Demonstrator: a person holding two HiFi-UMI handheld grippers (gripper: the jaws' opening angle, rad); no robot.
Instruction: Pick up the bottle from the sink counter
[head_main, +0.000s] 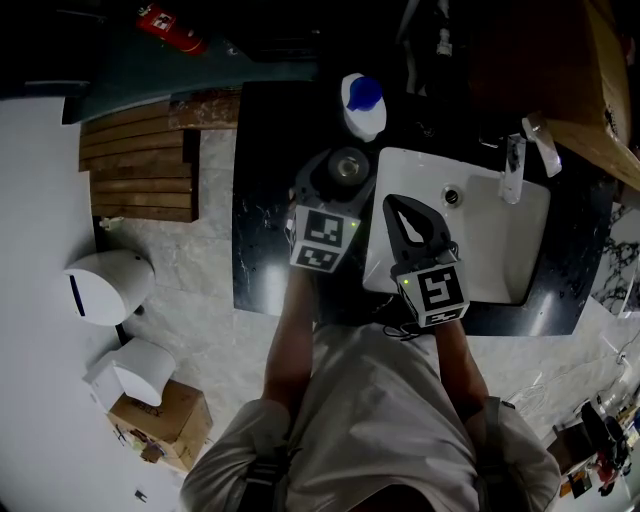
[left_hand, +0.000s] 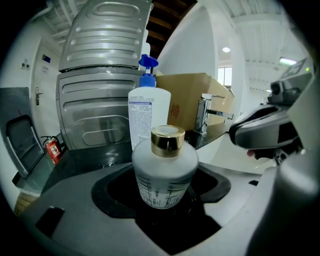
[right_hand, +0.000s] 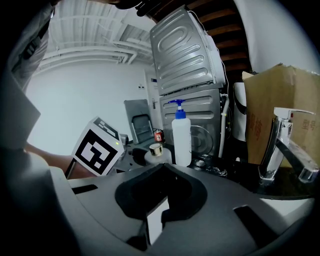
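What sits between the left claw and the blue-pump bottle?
The gold-capped bottle, inside the open left claw, pump bottle behind it; the left gripper view shows it.

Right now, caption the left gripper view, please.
Open left tongs flank a gold-capped frosted bottle on the dark counter, blue-topped bottle behind.

No legible txt: bottle (left_hand: 161, 176) label too blurred (box (left_hand: 190, 97) mark too).

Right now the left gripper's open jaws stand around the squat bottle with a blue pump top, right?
No. The squat bottle between the left gripper's open jaws has a gold cap; the blue pump top is on the taller bottle behind it. The left gripper view shows this.
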